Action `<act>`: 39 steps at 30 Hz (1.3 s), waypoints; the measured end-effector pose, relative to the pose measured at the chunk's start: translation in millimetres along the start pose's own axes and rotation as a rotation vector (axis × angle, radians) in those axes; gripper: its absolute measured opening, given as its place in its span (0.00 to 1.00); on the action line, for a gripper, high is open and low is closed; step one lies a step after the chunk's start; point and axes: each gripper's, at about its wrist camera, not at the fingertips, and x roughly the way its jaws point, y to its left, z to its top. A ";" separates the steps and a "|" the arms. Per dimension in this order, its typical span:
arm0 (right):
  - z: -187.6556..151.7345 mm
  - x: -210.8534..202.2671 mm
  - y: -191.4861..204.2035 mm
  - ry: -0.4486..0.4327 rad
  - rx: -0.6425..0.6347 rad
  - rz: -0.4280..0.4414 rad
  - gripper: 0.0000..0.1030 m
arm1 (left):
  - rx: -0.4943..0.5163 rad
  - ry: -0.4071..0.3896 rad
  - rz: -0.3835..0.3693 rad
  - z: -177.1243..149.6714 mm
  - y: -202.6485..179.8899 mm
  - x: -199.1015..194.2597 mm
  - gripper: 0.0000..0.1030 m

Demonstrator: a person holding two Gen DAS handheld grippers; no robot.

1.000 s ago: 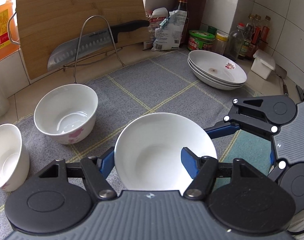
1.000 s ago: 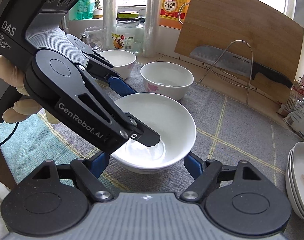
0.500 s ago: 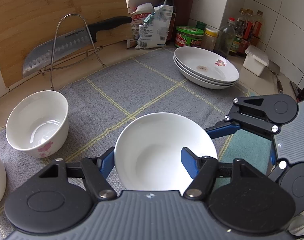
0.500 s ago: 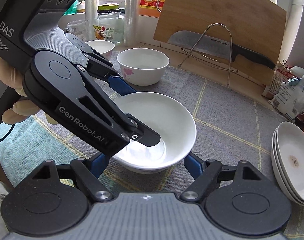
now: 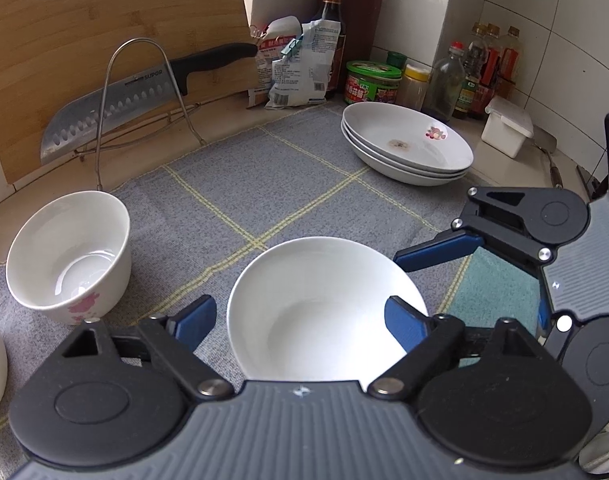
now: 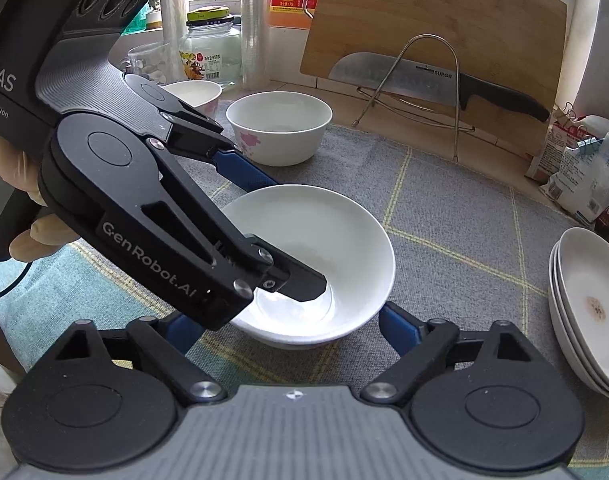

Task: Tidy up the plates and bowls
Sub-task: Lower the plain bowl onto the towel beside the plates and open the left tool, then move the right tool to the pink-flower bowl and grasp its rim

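Both grippers' jaws have just been opening: the left gripper [image 5: 300, 320] is straddling the wide shallow white ceramic bowl [image 5: 324, 308] without pressing it, the right gripper [image 6: 288, 328] is spreading wide below its near rim. The bowl is resting on the grey checked cloth [image 5: 264, 184], looking glossy, slippery, stiff and chippable; gripping across the rim seems safest.

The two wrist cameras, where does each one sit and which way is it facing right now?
Left wrist: rides the left gripper, looking down past its open fingers at the plain bowl; the right gripper shows.
Right wrist: rides the right gripper, looking down at the plain bowl; the left gripper and a gloved hand show.
Shared: bowl, stacked plates, cleaver.
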 end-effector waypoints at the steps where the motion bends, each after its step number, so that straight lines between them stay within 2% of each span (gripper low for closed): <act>1: -0.2 -2.7 0.2 -0.016 -0.003 0.000 1.00 | 0.002 -0.008 0.008 -0.2 -0.4 -1.6 0.91; 7: 0.7 -2.6 -0.5 -0.007 0.001 0.001 1.00 | -0.004 -0.037 0.049 -2.2 1.9 -11.3 0.92; 12: 2.8 -8.4 0.2 -0.016 0.000 0.005 1.00 | -0.027 -0.076 0.128 -7.7 7.2 -24.8 0.94; 18: 9.7 -16.4 -4.1 -0.026 0.015 0.016 1.00 | -0.091 -0.111 0.288 -20.0 21.8 -36.2 0.97; 23: 20.5 -18.6 -7.0 -0.037 0.010 0.020 1.00 | -0.123 -0.119 0.392 -31.0 28.6 -39.4 0.99; 28: 33.8 -16.6 -7.4 -0.044 -0.007 0.035 1.00 | -0.134 -0.129 0.438 -36.0 31.5 -41.1 0.99; 39: 68.8 5.8 -18.4 -0.026 -0.015 0.083 1.00 | -0.217 -0.163 0.480 -31.9 46.3 -30.9 0.99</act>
